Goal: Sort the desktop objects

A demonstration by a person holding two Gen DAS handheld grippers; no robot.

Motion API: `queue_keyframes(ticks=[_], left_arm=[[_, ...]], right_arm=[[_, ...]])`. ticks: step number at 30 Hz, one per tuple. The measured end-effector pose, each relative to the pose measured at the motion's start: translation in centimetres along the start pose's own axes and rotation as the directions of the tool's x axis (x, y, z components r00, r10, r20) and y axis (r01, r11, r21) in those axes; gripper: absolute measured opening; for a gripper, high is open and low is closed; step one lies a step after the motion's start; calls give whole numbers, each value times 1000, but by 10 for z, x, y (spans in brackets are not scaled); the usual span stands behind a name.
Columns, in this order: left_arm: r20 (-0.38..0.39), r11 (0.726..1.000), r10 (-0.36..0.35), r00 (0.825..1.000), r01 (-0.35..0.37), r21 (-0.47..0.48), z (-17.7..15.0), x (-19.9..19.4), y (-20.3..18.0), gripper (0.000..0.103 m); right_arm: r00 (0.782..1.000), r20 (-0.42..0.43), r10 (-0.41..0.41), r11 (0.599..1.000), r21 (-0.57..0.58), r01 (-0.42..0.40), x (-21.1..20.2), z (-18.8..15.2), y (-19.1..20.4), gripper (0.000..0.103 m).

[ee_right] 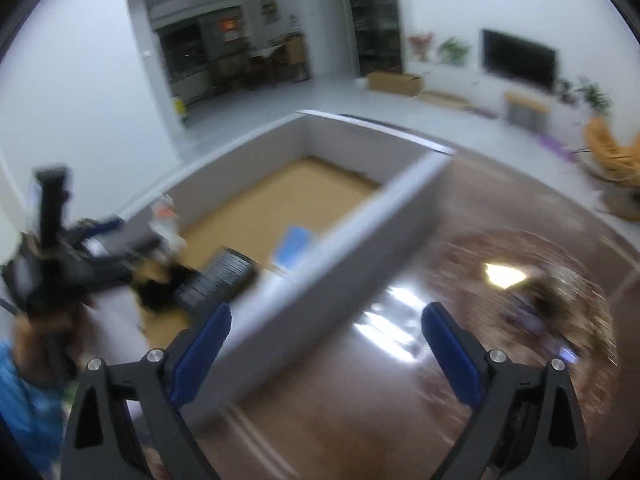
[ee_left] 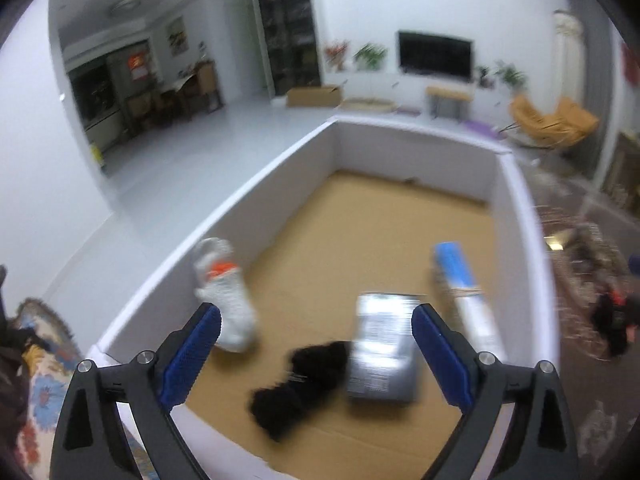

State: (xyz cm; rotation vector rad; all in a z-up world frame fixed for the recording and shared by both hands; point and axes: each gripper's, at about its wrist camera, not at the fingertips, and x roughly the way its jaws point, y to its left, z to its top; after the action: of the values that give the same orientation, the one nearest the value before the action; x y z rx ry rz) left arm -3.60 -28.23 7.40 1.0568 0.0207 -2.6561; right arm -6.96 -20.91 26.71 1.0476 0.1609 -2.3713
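1. Your left gripper (ee_left: 316,332) is spread wide with nothing between its blue pads (ee_left: 188,356). It hangs over the near end of the white-walled box (ee_left: 240,204), low in the frame. Below it lie four things: a black fuzzy bundle (ee_left: 300,384) at lower centre, a dark printed carton (ee_left: 384,352) touching it on the right, a white pouch with an orange mark (ee_left: 224,296) leaning on the left wall, and a blue-and-white packet (ee_left: 464,292) against the right wall.

2. The bundle and carton touch. If you close on the bundle from here, the right finger may catch the carton and drag it along.

3. The bundle looks soft. A shallow pinch could take only loose fibres and let it drop over the wall.

4. Your right gripper (ee_right: 326,336) is also released and empty. It sits at the bottom of its frame, straddling the box's near wall (ee_right: 340,264) above the glossy brown table (ee_right: 360,400). Lower it without shifting right and its left finger may strike the rim and shove the box.

5. Both views are smeared. The cluttered patch (ee_right: 552,296) at right centre cannot be made out, so slow down before you choose a target there.

6. In the right view your left hand and tool (ee_right: 52,264) fill the left edge. Reaching into the box with both could make them collide.
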Motion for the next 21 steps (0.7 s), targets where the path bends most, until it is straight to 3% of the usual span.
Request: queue_keyframes(ticks=[2,4,6,8,10,12,15,18,21], left_arm=[[41,997,-77,996,76,12,-1,-22,-21,97],[74,984,-176,982,175,26,-6,-52,-39,97],[101,949,-313,944,309,61,-10,-81,-69,98],[106,916,-398,911,390,94,-13,-102,-94,102],[76,874,-479,874,468,131,-19,-108,-129,103],[20,844,-522,853,513,160,-29,-102,-166,103],[-55,840,-508,859,509,191,-59,-71,-216,103],[-121,847,-471,874,486,216,-80,-35,-251,103],[-159,846,-464,872,489,211,-85,-5,-278,103]], right_arm=[[995,7,-95,995,30,94,-18,-35,-32,97],[983,2,-186,979,87,185,-35,-73,-68,97],[963,-27,-268,952,148,269,-46,-109,-104,97],[937,-85,-340,917,189,350,-57,-142,-142,97],[906,-142,-398,881,215,421,-64,-169,-176,97],[881,-184,-436,850,237,470,-69,-192,-205,97],[866,-212,-453,817,289,498,-74,-215,-234,97],[881,-191,-433,815,335,473,-80,-227,-247,99],[885,-192,-425,816,342,466,-78,-225,-247,101]])
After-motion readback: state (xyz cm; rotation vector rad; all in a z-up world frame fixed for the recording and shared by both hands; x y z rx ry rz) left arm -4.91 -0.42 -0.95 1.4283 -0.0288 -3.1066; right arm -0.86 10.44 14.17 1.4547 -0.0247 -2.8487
